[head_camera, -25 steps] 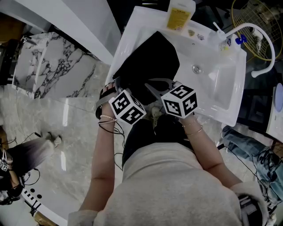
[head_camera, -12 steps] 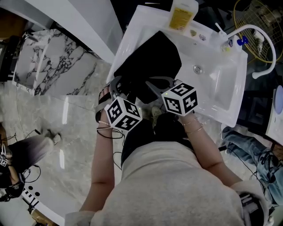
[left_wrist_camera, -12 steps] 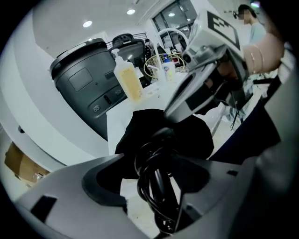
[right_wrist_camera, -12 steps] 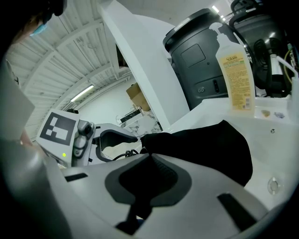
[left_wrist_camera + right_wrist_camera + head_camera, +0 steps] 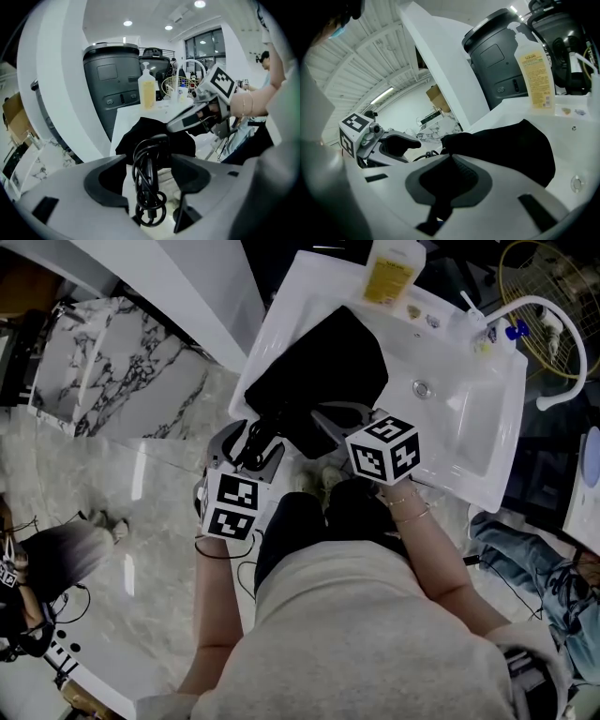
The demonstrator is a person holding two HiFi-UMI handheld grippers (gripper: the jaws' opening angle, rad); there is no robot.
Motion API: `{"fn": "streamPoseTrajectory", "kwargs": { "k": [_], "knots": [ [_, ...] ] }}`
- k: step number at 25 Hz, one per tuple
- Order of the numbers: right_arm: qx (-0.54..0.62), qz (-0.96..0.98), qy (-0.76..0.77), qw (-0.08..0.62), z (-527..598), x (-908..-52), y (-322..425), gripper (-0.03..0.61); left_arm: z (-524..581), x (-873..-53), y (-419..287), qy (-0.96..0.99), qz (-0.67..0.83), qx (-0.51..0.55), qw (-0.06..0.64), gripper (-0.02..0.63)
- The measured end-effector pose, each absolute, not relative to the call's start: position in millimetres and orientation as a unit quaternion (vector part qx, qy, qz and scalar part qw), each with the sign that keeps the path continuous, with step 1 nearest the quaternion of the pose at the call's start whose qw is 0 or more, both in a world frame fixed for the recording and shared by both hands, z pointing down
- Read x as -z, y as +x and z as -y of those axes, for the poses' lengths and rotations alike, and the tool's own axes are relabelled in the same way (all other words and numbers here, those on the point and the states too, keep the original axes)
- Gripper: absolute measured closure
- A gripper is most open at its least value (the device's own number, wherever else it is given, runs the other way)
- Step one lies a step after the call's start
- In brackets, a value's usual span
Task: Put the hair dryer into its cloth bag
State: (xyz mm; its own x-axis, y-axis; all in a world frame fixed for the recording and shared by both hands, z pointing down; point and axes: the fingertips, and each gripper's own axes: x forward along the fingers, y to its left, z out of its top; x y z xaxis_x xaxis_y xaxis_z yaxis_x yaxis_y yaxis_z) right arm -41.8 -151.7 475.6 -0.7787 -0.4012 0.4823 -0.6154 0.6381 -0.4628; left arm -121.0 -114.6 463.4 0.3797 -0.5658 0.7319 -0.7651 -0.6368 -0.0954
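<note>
The black cloth bag (image 5: 323, 371) lies on the white sink counter (image 5: 272, 329). The hair dryer itself is hidden from me. Its coiled black cord (image 5: 253, 439) hangs out at the bag's near edge, over the counter's front. My left gripper (image 5: 247, 435) stands wide open around that cord (image 5: 149, 187), and I see no pad pressing on it. My right gripper (image 5: 317, 418) is shut on the bag's near edge (image 5: 506, 145), its jaws meeting at the cloth (image 5: 450, 157). The left gripper view shows the right gripper (image 5: 171, 126) lying across the bag (image 5: 154, 136).
A yellow soap bottle (image 5: 389, 273) stands at the counter's back. The basin (image 5: 450, 399) and white faucet (image 5: 553, 343) lie to the right. A large grey bin (image 5: 112, 84) stands beyond the counter. Marble floor (image 5: 141, 474) spreads to the left below.
My left gripper has pulled back from the bag toward the counter's front, risen and rolled, its jaws wider, the cord now showing between them. The right gripper has stayed put.
</note>
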Motion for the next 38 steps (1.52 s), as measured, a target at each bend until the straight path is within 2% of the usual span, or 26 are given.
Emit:
{"fn": "streamPoseTrajectory", "kwargs": {
  "k": [4,10,16,18,20,21,29,38],
  "knots": [
    [-0.317,0.888,0.287,0.169,151.9,-476.7,-43.1,0.569,102.9,-472.4,-130.1,0.814,0.412,-0.377,0.158,0.33],
    [-0.317,0.886,0.293,0.17,151.2,-478.2,-43.3,0.569,90.4,-489.1,-130.7,0.806,0.412,-0.393,0.163,0.33],
    [-0.315,0.885,0.296,0.172,149.1,-477.6,-43.3,0.569,90.4,-506.4,-127.9,0.788,0.413,-0.441,0.119,0.337],
    [-0.315,0.885,0.295,0.172,148.3,-477.4,-43.3,0.569,95.2,-506.2,-133.4,0.777,0.432,-0.444,0.112,0.389],
    [-0.316,0.885,0.294,0.173,147.9,-478.0,-42.3,0.569,99.4,-506.1,-137.1,0.772,0.445,-0.438,0.117,0.477],
    [-0.316,0.885,0.294,0.173,147.9,-478.4,-41.8,0.569,100.2,-506.6,-137.2,0.773,0.446,-0.436,0.119,0.483],
    [-0.313,0.886,0.293,0.176,149.8,-476.8,-42.4,0.569,106.4,-502.6,-132.5,0.776,0.437,-0.43,0.149,0.486],
    [-0.315,0.888,0.286,0.175,152.4,-475.4,-42.1,0.569,121.0,-494.0,-121.4,0.775,0.432,-0.442,0.133,0.486]
  ]
}}
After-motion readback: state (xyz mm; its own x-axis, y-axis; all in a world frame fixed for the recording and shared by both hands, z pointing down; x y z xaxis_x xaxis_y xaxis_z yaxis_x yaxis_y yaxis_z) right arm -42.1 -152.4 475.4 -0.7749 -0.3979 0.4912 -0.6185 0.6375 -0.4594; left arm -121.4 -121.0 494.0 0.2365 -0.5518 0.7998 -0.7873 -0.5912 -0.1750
